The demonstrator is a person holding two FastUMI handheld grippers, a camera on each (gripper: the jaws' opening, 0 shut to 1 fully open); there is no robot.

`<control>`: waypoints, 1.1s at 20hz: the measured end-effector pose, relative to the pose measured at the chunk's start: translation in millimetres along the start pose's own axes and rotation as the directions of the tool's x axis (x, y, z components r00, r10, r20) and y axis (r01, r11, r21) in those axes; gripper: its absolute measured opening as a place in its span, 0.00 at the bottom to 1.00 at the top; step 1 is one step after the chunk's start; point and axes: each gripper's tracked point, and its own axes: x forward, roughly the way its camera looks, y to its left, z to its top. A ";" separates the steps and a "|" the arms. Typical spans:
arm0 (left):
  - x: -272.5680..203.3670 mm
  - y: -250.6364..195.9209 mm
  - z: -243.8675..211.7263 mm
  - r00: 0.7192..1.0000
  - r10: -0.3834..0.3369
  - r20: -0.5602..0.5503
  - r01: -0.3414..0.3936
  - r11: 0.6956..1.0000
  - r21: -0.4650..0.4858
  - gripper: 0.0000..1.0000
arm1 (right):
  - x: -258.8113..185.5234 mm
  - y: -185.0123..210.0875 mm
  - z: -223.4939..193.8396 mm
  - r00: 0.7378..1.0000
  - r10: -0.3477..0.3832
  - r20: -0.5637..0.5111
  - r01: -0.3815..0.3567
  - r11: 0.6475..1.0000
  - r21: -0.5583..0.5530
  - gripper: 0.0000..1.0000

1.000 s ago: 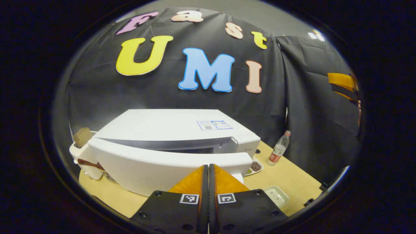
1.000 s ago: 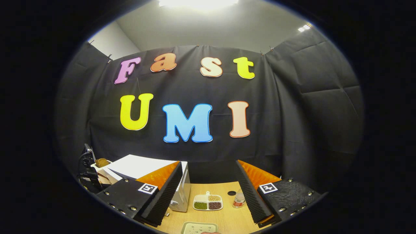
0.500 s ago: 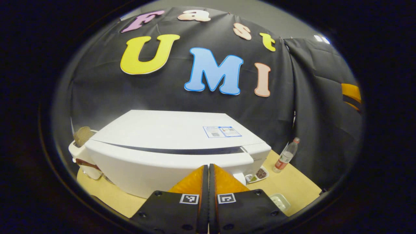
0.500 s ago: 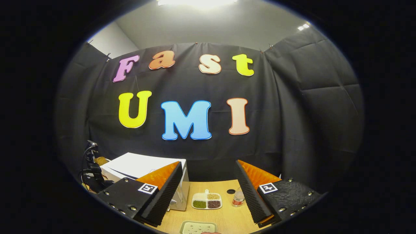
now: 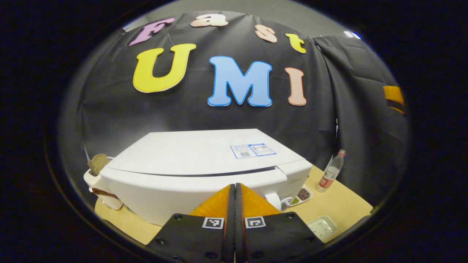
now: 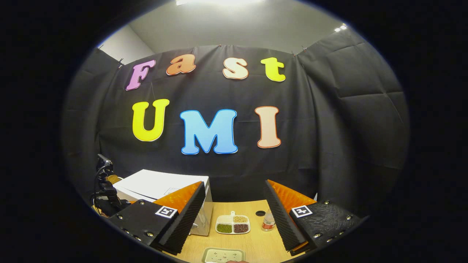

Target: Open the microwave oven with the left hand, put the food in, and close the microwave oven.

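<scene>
The white microwave oven (image 5: pixel 197 153) stands on the wooden table (image 5: pixel 340 204), seen from above its front in the left gripper view. Its door (image 5: pixel 172 193) lies almost flush with the body; a thin dark seam runs along the top edge. My left gripper (image 5: pixel 234 186) is shut, nothing between its fingers, with its tips at the door's front face. In the right gripper view the microwave (image 6: pixel 161 180) sits at the left, and my right gripper (image 6: pixel 234 184) hangs open and empty above the table, well to the right of the oven.
A divided dish of beans (image 6: pixel 233 225) and a small bottle (image 6: pixel 268 221) stand right of the microwave. A pale green tray (image 6: pixel 223 255) lies near the table's front edge. A white toaster with bread (image 5: pixel 97 164) stands left of the oven.
The microwave door has swung from ajar to almost flush with the body, with my shut left gripper following it in. The right gripper has stayed open and almost still.
</scene>
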 end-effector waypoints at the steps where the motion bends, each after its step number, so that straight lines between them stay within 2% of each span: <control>1: 0.2 -0.6 -0.9 1.000 -0.004 0.003 0.004 1.000 -0.014 0.07 | -1.1 0.2 -0.4 1.000 0.002 0.002 -0.002 1.000 0.000 0.98; 4: 1.5 -1.3 -4.7 1.000 -0.001 0.007 0.001 1.000 0.006 0.07 | -1.6 3.2 -3.6 1.000 0.010 -0.002 -0.010 1.000 0.002 0.98; 6: 12.0 5.1 -27.7 0.997 0.021 -0.072 -0.020 1.000 0.016 0.07 | -2.7 4.4 -5.8 1.000 0.014 -0.005 -0.014 1.000 0.006 0.98; 7: 20.4 17.5 -52.5 0.988 0.056 -0.147 -0.058 0.998 -0.007 0.06 | -3.9 3.4 -6.4 1.000 0.015 -0.004 -0.015 1.000 0.006 0.98; 8: 19.9 14.1 -60.4 0.985 0.034 -0.172 -0.052 0.994 -0.101 0.07 | -4.8 2.4 -5.8 1.000 0.014 -0.004 -0.014 1.000 0.003 0.98; 10: 13.2 18.5 -39.3 0.992 0.061 -0.109 -0.071 0.993 -0.096 0.07 | -9.0 -2.8 -4.2 1.000 0.002 0.003 -0.002 1.000 -0.015 0.98; 13: 8.4 14.8 -29.7 0.995 0.065 -0.080 -0.066 0.998 -0.008 0.07 | -11.2 -8.4 -9.5 1.000 -0.003 -0.006 0.003 1.000 -0.003 0.98; 16: -8.9 8.0 3.4 0.997 0.069 -0.014 -0.070 0.998 -0.008 0.07 | -11.2 -9.0 -8.9 1.000 0.006 -0.009 -0.006 1.000 0.026 0.98; 19: -47.1 6.8 51.4 0.993 0.082 0.089 -0.084 0.996 0.016 0.07 | -13.5 -10.0 -0.8 1.000 0.013 0.017 -0.014 1.000 0.021 0.98; 22: -101.6 12.4 109.6 0.974 0.099 0.206 -0.105 0.994 0.023 0.08 | -14.3 -5.3 13.5 0.998 0.026 0.051 -0.027 0.999 0.025 0.98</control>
